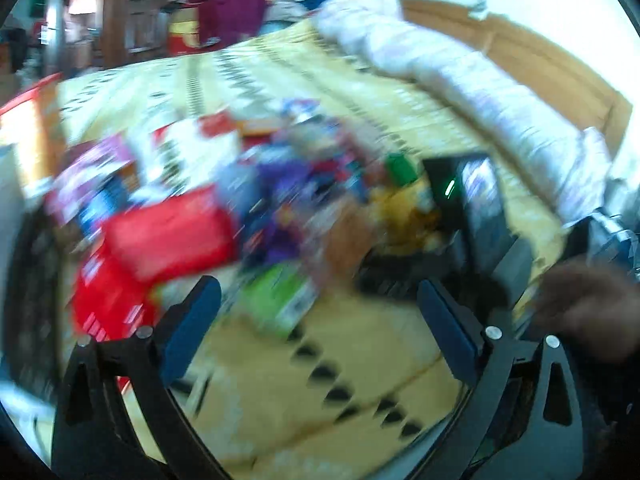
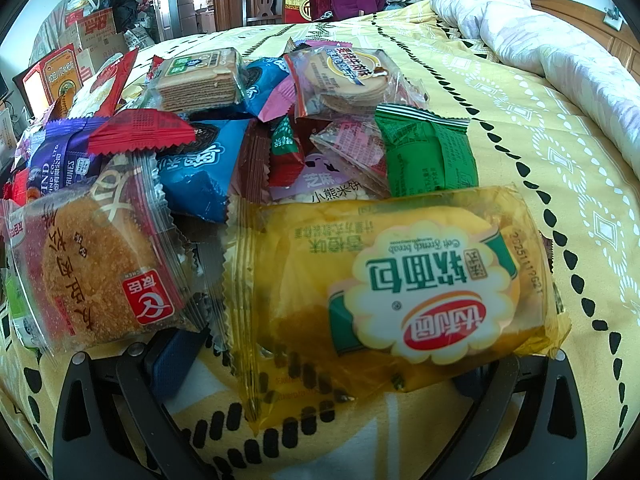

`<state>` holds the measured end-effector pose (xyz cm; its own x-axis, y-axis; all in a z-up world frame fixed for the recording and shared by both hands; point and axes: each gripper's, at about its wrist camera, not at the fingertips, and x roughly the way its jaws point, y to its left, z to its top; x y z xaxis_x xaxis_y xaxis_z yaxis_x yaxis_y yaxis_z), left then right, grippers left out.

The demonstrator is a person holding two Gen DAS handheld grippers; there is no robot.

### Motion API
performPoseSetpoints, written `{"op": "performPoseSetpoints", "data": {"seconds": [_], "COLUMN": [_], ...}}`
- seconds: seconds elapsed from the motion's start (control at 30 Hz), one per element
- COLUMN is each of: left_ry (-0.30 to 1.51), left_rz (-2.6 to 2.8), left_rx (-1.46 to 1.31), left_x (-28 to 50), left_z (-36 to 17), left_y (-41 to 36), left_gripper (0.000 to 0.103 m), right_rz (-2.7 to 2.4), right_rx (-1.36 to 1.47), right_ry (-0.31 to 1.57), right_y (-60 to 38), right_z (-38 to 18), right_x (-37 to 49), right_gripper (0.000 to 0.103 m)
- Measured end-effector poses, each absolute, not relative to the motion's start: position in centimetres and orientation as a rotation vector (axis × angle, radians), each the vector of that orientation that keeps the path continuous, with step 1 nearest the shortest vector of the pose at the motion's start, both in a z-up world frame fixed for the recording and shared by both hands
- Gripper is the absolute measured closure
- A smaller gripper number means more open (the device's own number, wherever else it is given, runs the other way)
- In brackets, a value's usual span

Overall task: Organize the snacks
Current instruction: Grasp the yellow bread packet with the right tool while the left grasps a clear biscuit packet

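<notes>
Left gripper (image 1: 318, 312): wide apart, holding nothing, over the bed (image 1: 360, 360).
Right gripper (image 2: 320, 356): can't tell; yellow bread pack (image 2: 400, 292) covers it.
Snacks (image 2: 224, 128): piled mid-bed.
Blanket (image 2: 540, 40): far right.

Yellow patterned bedspread (image 2: 520, 128), wooden headboard (image 2: 580, 16)

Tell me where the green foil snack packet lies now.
In the right wrist view, the green foil snack packet lies on the pile's right edge, just behind the yellow soft bread bag, on the yellow patterned bedsheet.
</notes>
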<state>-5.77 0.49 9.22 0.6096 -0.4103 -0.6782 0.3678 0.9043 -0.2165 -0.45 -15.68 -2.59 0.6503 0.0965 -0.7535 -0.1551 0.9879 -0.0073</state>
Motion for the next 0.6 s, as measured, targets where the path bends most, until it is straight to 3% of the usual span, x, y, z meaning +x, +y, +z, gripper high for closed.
{"op": "performPoseSetpoints", "data": {"seconds": [0.13, 0.37, 0.47, 0.53, 0.6], "left_ry": [0.789, 0.950, 0.988, 0.991, 0.988], "left_rz": [-0.515, -0.645, -0.647, -0.636, -0.627], "left_rx": [-0.023, -0.021, -0.022, -0.007, -0.005], "left_x": [-2.1, 1.9, 1.7, 1.2, 0.6], "left_z": [9.3, 7.2, 6.6, 6.4, 6.4], "left_y": [-2.0, -3.1, -2.8, -2.8, -2.8], "left_gripper": [0.011, 0.018, 0.033, 0.059, 0.062], "right_rz": [0.143, 0.143, 0.160, 0.207, 0.255], "right_rx": [-0.075, -0.076, -0.065, -0.053, -0.036], "right_ry": [0.852, 0.852, 0.863, 0.884, 0.910], "right_y": [-15.7, -15.5, -15.7, -16.5, -17.2], "right_z": [-2.6, -2.5, -2.6, -2.2, -1.3], "right_x": [-0.4, -0.3, 0.0, 0.0, -1.0], "right_gripper": [0.000, 0.000, 0.000, 0.000, 0.001]}}
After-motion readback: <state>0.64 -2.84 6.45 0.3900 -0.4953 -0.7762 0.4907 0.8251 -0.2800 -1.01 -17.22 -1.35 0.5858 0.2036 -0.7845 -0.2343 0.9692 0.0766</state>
